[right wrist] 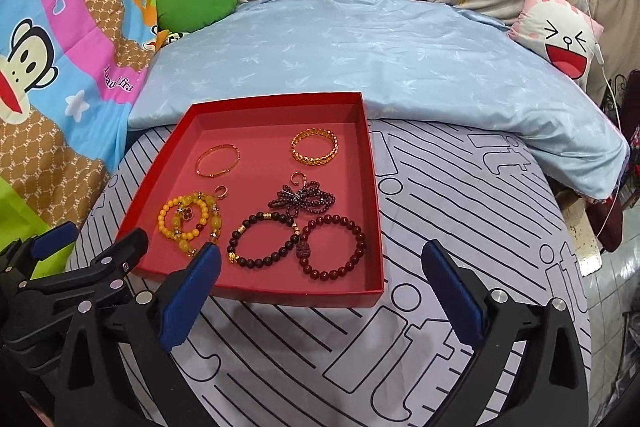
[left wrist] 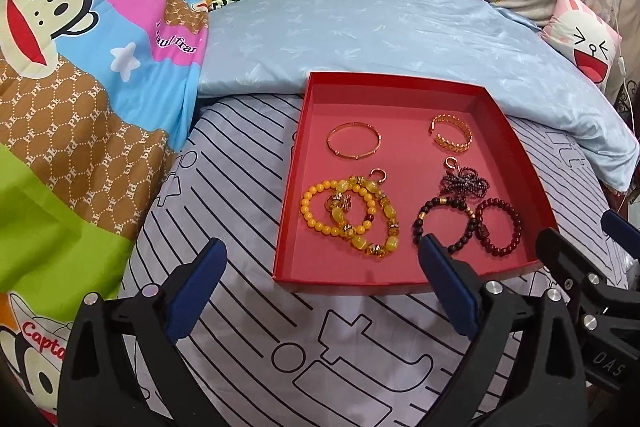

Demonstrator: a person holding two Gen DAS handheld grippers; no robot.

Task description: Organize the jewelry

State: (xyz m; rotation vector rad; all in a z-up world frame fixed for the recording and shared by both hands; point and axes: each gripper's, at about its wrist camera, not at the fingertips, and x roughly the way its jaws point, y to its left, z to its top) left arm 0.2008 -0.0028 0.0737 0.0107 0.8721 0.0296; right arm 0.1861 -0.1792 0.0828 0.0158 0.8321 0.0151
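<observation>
- The red tray (right wrist: pixel 372 297) lies on the striped sheet (right wrist: pixel 460 211); bare sheet stays free beside its right wall.
- The left gripper (left wrist: pixel 320 291) and the right gripper (right wrist: pixel 320 291) both stand wide apart, holding nothing.

My left camera looks steeply down along its fingers from near the bed, with the red tray (left wrist: pixel 400 91) right of centre, my right camera does the same with that tray (right wrist: pixel 280 107) left of centre, and both share the tray and the blue pillow (left wrist: pixel 360 27) behind.
</observation>
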